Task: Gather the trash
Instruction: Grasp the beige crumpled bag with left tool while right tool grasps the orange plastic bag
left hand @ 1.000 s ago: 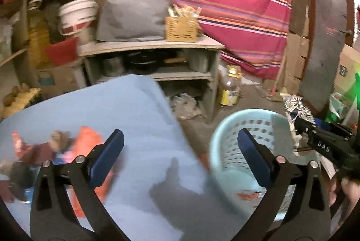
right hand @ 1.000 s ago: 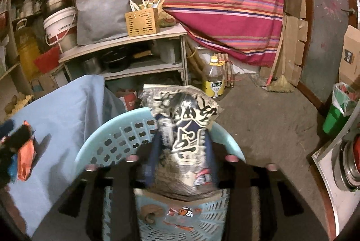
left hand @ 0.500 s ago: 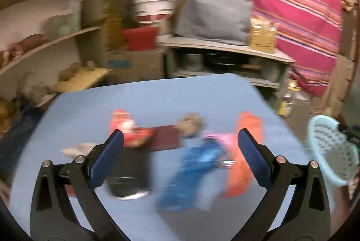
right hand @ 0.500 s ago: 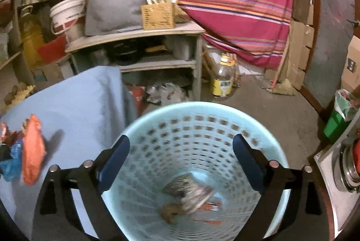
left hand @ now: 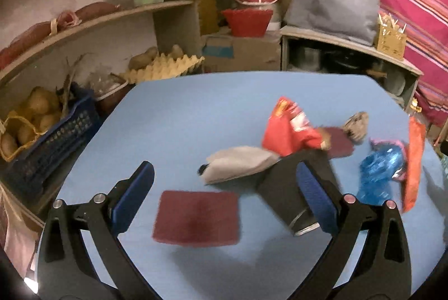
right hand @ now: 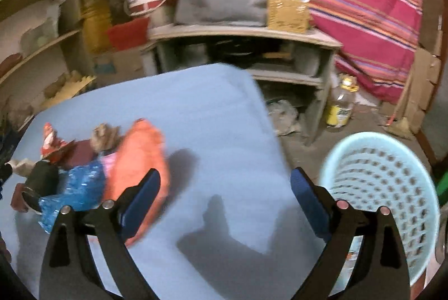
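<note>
Trash wrappers [left hand: 291, 132] lie bunched on the blue table [left hand: 196, 104], beside the pale basket [right hand: 386, 182] on the floor. We hold the left gripper [left hand: 224, 199] spread, empty, over a maroon pad [left hand: 196, 216]; the right gripper [right hand: 225, 199], jaws just opened, nothing between, over the table.

Motion blur smears the trash pile [right hand: 92, 174]; wrapper print unreadable. Laundry basket [right hand: 386, 188] cut off at right edge, contents hidden. Black can [left hand: 296, 193] partly behind near finger.
</note>
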Available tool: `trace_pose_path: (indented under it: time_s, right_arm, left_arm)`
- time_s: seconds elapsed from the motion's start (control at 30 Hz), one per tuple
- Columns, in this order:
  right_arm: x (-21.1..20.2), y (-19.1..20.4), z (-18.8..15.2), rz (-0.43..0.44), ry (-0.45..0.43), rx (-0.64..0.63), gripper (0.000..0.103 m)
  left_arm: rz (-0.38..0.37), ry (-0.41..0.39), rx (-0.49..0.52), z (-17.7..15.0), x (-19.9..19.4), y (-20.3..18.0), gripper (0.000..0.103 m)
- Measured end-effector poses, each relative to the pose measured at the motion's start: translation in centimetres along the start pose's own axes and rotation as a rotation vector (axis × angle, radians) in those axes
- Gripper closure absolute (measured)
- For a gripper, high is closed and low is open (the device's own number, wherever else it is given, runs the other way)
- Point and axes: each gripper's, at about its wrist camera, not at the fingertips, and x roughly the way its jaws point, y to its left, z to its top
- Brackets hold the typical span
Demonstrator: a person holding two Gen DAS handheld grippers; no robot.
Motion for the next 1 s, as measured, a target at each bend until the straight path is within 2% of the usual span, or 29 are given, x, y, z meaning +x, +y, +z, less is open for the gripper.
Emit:
trace_pose_path:
  time_s: [0.1, 0.4, 0.47, 0.53, 0.57, 0.63, 0.67, 0.73, 0.83, 0.9, 1.0]
  right_arm:
    - [1.4, 2.5, -0.4, 0.048, 0.046, 0.006, 0.011]
    - [3.5, 5.2, -1.5, 0.025, 0.121, -0.016, 0.012]
    - [3.5, 5.4, -1.5, 0.036, 0.127, -0.029, 0.024]
    - [3.8, 5.5, -1.3, 0.060, 0.141, -0.035, 0.046]
    - [3.8, 5.6, -1.2, 0.075, 0.145, -0.036, 0.050]
    - [3.8, 5.8, -1.1, 0.095, 0.146, -0.047, 0.067]
    - [3.8, 5.9, -1.0, 0.101, 0.146, -0.054, 0.070]
    - [3.4, 6.0, -0.9, 0.104, 0.136, -0.071, 0.083]
    - [3.1, 5.9, -0.8, 0.112, 0.127, -0.086, 0.093]
    - [2.9, 5.5, -0.7, 0.112, 0.119, -0.087, 0.095]
    - [2.7, 4.9, -0.6, 0.117, 0.110, -0.080, 0.098]
  left_arm:
    - [0.002, 0.011, 0.010, -0.9, 0.5, 0.7, 0.005]
    - [-0.012, 0.022, 0.069, -1.8, 1.6, 0.6, 0.005]
    - [-0.013, 0.028, 0.072, -1.4, 1.9, 0.4, 0.005]
    - [-0.019, 0.028, 0.060, -1.0, 2.2, 0.4, 0.005]
    - [-0.026, 0.029, 0.053, -0.9, 2.3, 0.4, 0.005]
    - [-0.030, 0.030, 0.049, -0.6, 2.5, 0.4, 0.005]
    - [-0.025, 0.026, 0.051, -0.4, 2.5, 0.4, 0.005]
    - [-0.024, 0.016, 0.048, -0.2, 2.5, 0.5, 0.005]
    - [-0.037, 0.008, 0.041, 0.1, 2.6, 0.7, 0.005]
    - [-0.051, 0.014, 0.034, 0.2, 2.9, 0.9, 0.008]
    - [-0.075, 0.035, 0.031, 0.3, 3.4, 1.0, 0.024]
